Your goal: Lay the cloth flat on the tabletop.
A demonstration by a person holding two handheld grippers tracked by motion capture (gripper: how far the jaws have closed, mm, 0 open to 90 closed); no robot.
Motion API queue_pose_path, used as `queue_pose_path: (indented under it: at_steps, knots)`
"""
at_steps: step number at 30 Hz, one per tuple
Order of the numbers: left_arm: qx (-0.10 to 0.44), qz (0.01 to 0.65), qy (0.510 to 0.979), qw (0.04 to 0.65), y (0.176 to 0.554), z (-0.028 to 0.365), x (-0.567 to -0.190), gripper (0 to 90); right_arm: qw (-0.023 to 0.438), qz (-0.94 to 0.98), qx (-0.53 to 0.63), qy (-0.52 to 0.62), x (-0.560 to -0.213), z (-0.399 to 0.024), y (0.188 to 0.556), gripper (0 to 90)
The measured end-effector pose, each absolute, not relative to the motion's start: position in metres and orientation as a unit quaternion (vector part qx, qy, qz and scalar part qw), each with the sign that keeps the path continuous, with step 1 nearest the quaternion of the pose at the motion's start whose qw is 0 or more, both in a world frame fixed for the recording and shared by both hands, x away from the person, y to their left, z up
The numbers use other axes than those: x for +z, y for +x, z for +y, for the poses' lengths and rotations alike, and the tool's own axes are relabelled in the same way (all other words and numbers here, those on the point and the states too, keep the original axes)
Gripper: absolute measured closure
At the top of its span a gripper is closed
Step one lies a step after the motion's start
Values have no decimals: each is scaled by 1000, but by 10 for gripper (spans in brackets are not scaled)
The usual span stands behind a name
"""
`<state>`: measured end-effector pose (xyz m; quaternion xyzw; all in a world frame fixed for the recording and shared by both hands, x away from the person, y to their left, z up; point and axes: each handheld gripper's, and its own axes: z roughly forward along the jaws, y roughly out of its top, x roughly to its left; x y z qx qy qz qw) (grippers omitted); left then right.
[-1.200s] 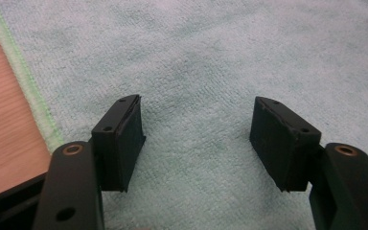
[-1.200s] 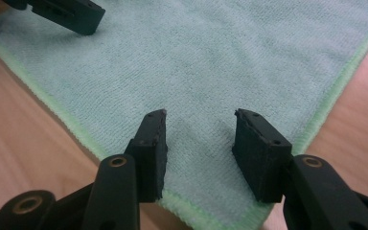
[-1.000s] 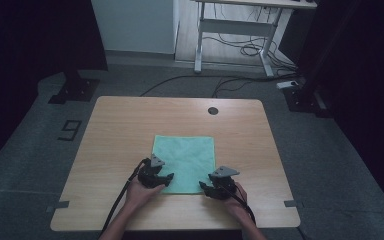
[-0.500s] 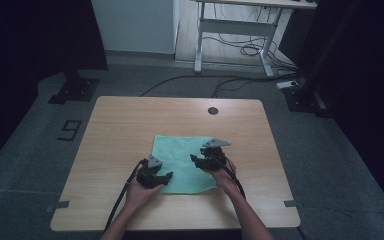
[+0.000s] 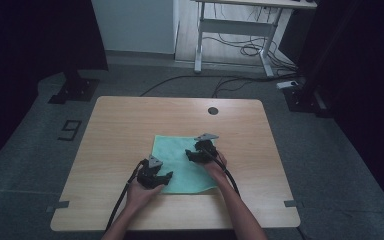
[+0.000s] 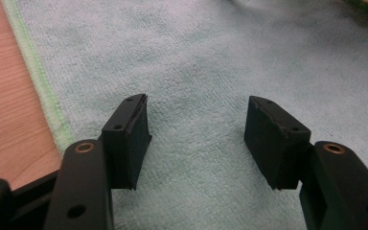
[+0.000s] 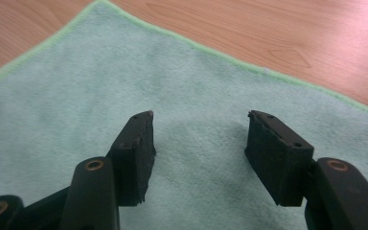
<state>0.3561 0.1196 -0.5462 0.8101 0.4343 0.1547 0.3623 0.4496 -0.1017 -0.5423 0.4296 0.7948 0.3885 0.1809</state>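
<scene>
A light green cloth [image 5: 177, 152] lies flat on the wooden table [image 5: 125, 125]. My left gripper [image 5: 167, 176] rests over its near left corner, jaws pointing right. In the left gripper view the gripper [image 6: 196, 103] is open above the cloth [image 6: 196, 43], nothing between the pads; its jaws narrowed slightly a moment ago. My right gripper [image 5: 189, 155] hovers over the cloth's right half, jaws pointing left. In the right gripper view the gripper [image 7: 199, 115] is open over the cloth [image 7: 124, 76]; its jaws have just been opening, with nothing between them.
A round cable hole [image 5: 213, 110] sits near the table's far edge. Bare wood [image 7: 268, 33] lies beyond the cloth's hem. On the floor behind are a desk frame [image 5: 232, 27], cables [image 5: 245, 50], a dark stand base [image 5: 75, 90] and a taped "9" [image 5: 70, 130].
My right gripper has moved from the cloth's near right corner away from the person to the cloth's right half. The left gripper has stayed put.
</scene>
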Motion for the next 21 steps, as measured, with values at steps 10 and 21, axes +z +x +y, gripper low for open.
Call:
queue_pose_path:
  at_steps: [10, 21]
  knots:
    - [155, 435, 810, 362, 356, 120, -546, 413, 192, 798, 374, 432, -550, -106, 452, 422]
    - [154, 437, 808, 364, 353, 121, -546, 423, 209, 779, 367, 463, -551, -128, 462, 419]
